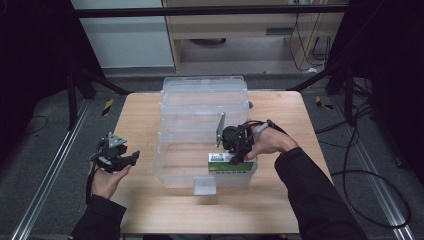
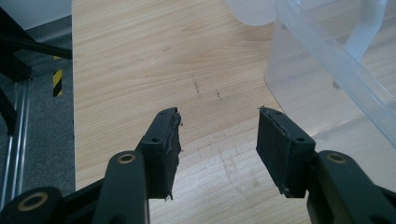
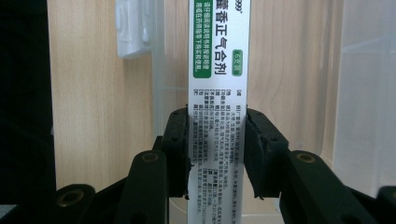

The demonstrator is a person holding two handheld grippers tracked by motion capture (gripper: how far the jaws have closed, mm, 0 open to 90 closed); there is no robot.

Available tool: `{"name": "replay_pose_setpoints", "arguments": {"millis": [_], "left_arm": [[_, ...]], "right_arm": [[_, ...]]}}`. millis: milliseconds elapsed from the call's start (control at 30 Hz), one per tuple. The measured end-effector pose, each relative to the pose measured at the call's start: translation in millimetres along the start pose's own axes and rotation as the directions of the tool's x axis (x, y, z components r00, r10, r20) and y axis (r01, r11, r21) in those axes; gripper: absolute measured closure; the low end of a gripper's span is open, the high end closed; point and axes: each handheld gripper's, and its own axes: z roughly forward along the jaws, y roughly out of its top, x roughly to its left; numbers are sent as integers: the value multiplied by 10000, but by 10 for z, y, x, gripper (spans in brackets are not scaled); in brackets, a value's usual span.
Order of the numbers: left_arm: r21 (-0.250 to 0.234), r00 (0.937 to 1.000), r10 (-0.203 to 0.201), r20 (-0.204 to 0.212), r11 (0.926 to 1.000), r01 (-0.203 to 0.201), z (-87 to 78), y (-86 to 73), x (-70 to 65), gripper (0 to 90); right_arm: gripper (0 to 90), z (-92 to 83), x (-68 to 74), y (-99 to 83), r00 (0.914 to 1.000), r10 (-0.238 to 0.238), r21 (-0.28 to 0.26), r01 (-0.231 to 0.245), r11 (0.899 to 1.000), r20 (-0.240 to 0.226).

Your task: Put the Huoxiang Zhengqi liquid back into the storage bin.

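Your right gripper (image 1: pixel 235 159) clamps the medicine box (image 3: pixel 218 107) inside the clear bin (image 1: pixel 172 170), its lower end cut off; your left gripper (image 2: pixel 218 140) gapes empty beside the bin.

I see a white box (image 3: pixel 218 93) with a green band and black print, pinched in my black right gripper (image 3: pixel 217 149). My left gripper (image 2: pixel 217 144) is black too, with brass-coloured screws. The bin (image 1: pixel 175 165) is clear, frosted plastic. The table (image 2: pixel 130 65) is pale wood grain. Yellow-and-black striped tape (image 1: pixel 107 106) marks the grey floor.
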Motion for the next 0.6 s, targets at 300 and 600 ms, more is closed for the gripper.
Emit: {"name": "replay_pose_setpoints", "arguments": {"millis": [300,600], "left_arm": [[15,10000,5,2,10000,-5,5,-2,-6,482],[47,10000,25,1,10000,-25,15,-5,-11,482]], "right_arm": [[639,73,5,-14,10000,28,22,-28,10000,-11],[637,151,10,-25,10000,72,44,-72,10000,13]]}}
